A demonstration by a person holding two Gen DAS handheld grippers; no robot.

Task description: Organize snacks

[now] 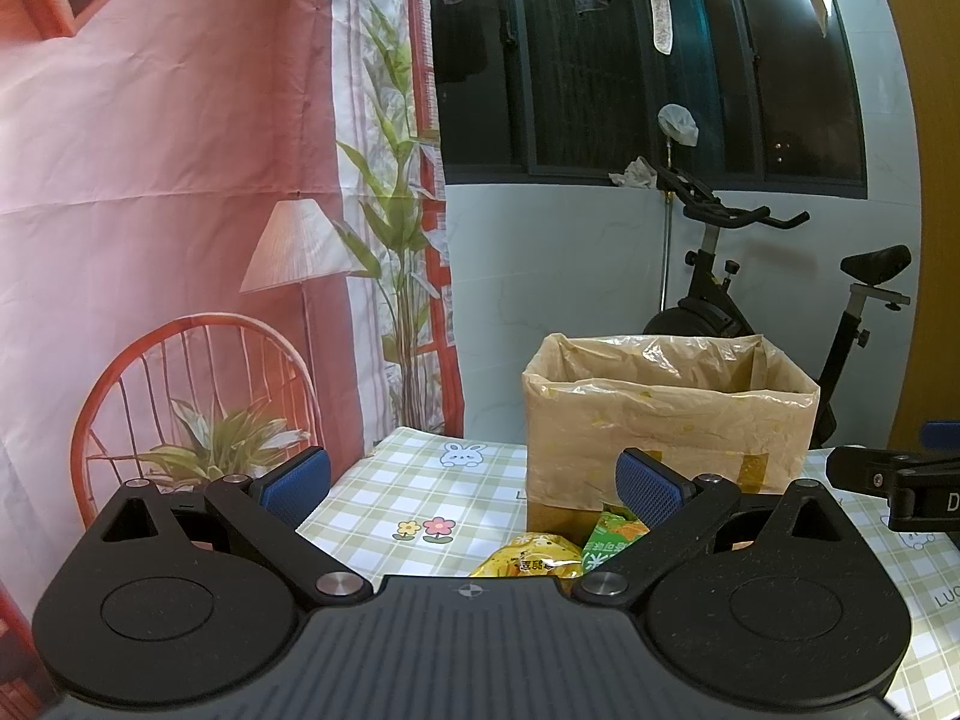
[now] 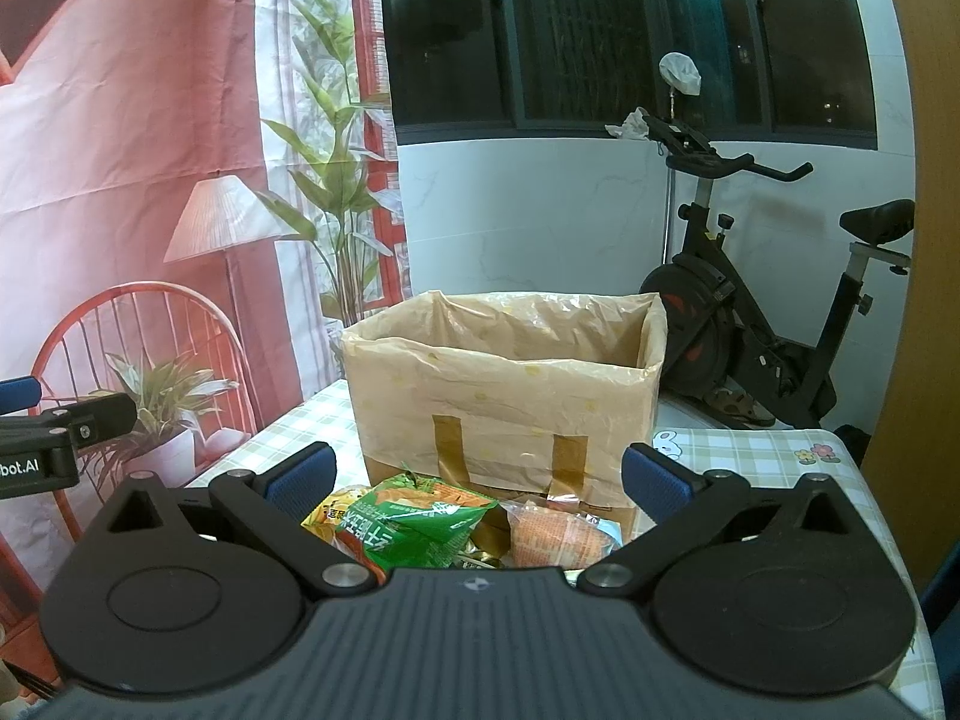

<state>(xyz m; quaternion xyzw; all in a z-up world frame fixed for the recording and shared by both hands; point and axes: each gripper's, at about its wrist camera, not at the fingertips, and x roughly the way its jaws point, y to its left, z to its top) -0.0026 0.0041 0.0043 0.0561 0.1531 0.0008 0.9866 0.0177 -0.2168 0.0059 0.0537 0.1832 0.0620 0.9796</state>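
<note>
Spread wide and empty, the left gripper hovers over a checked tablecloth; a yellow snack bag and a green snack bag lie just below its right finger, with the lined cardboard box beyond.

Right view: the right gripper, equally spread, has the green packet and an orange packet between its fingers, before the box. Slippery crinkled wrappers overlap, so a pinch may drag two or slip.

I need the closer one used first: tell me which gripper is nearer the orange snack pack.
Right. The right gripper hangs open just above the orange snack pack; the left gripper sits off to its left, over the yellow pack.
</note>
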